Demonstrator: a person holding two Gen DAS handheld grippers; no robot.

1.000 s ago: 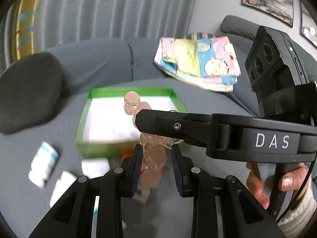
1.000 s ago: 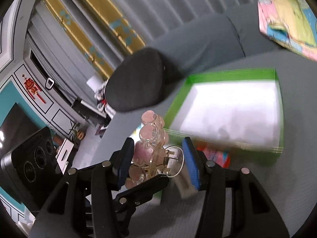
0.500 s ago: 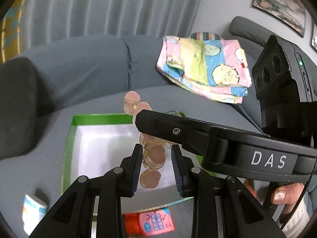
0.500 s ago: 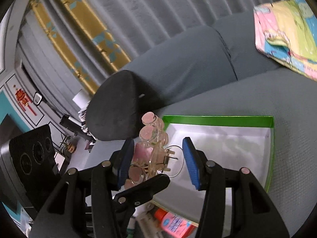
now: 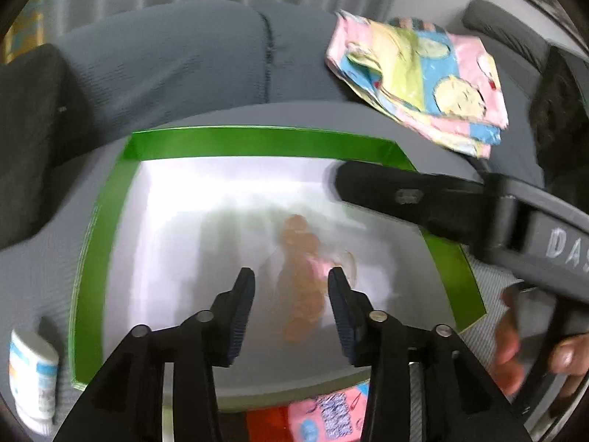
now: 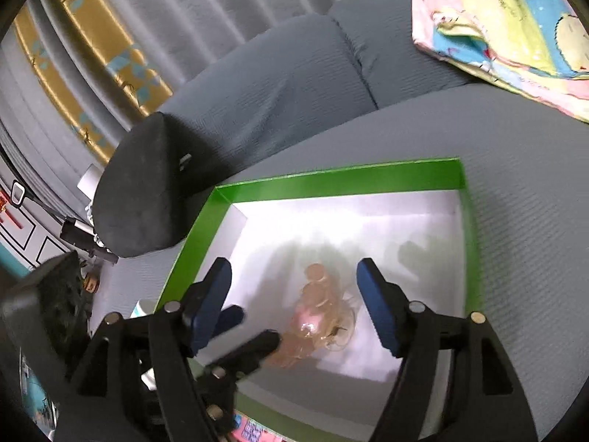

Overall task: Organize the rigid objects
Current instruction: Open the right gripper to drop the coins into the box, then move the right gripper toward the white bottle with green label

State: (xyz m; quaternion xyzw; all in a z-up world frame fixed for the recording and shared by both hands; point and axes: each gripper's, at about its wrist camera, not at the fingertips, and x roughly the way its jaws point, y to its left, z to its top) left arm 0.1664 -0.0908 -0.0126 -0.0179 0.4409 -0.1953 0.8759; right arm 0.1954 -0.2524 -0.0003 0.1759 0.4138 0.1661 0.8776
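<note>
A cluster of small clear bottles with pink-brown caps (image 5: 302,276) lies on the white floor of the green-rimmed box (image 5: 257,141); it also shows in the right wrist view (image 6: 314,313), blurred. My left gripper (image 5: 291,291) is open, its fingers on either side above the cluster. My right gripper (image 6: 294,294) is open over the box (image 6: 331,180), apart from the cluster. The right gripper's finger (image 5: 423,199) crosses the left wrist view.
The box sits on a grey sofa seat. A black cushion (image 6: 140,191) lies to the left, a folded pastel cloth (image 5: 416,81) at the back right. A white bottle (image 5: 33,375) lies left of the box, a pink-red packet (image 5: 316,416) at its front edge.
Both grippers opened and let go of the bottle cluster, which dropped onto the box floor. Both views moved forward over the box.
</note>
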